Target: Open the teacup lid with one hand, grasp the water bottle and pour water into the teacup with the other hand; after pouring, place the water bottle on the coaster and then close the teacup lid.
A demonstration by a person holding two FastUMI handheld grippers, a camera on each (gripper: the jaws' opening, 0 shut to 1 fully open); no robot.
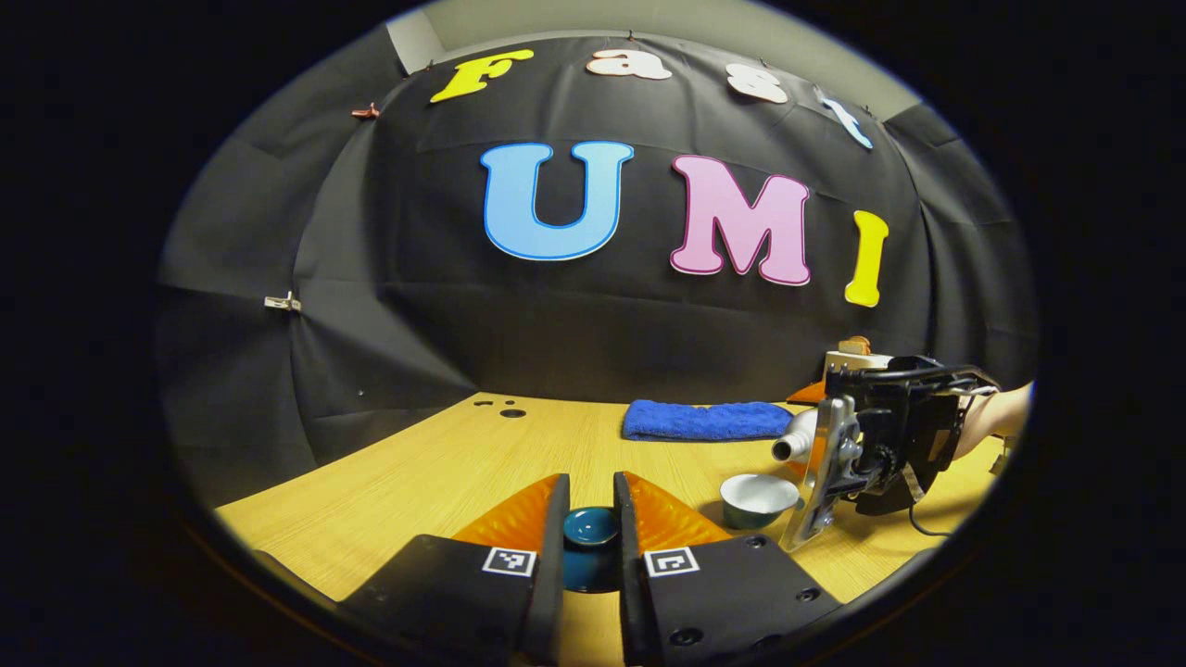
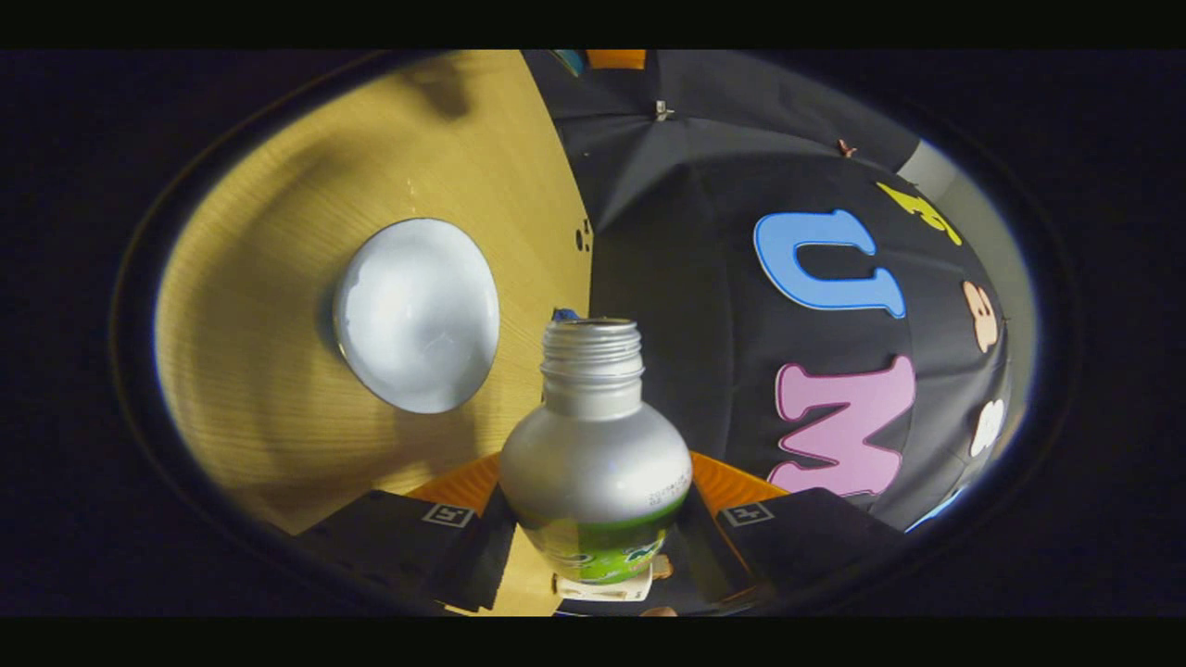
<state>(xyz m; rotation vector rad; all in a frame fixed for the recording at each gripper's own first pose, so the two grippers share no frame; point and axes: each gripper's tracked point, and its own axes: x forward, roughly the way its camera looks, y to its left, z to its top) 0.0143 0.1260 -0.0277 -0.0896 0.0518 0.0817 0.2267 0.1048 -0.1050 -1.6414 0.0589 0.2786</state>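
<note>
**Bottle tipped over the open cup, lid held aside**

Your left hand-held gripper (image 1: 590, 519) has its fingers closed to a narrow gap around the lid (image 1: 590, 526), both pressing its sides, low over the tabletop (image 1: 445, 472). From that view the cup (image 1: 758, 500) stands open at about 3 o'clock of the lid, well apart from it, on the wood. A blue towel (image 1: 706, 420) lies farther back, at 12 o'clock from the cup, near the cloth wall.

Your right hand-held gripper (image 2: 593, 533) is clamped on the bottle (image 2: 593, 463), one finger on each side of its body. The bottle is uncapped; its threaded mouth points away from the camera. In the left gripper view the bottle (image 1: 795, 443) lies tilted almost level, with its mouth just above the cup's rim at about 1 o'clock of the cup, and your hand (image 1: 996, 417) shows behind the gripper. In the right gripper view the cup (image 2: 417, 315) sits at about 10 o'clock of the bottle's mouth, its pale inside facing the camera. You cannot tell whether water is flowing.
</note>
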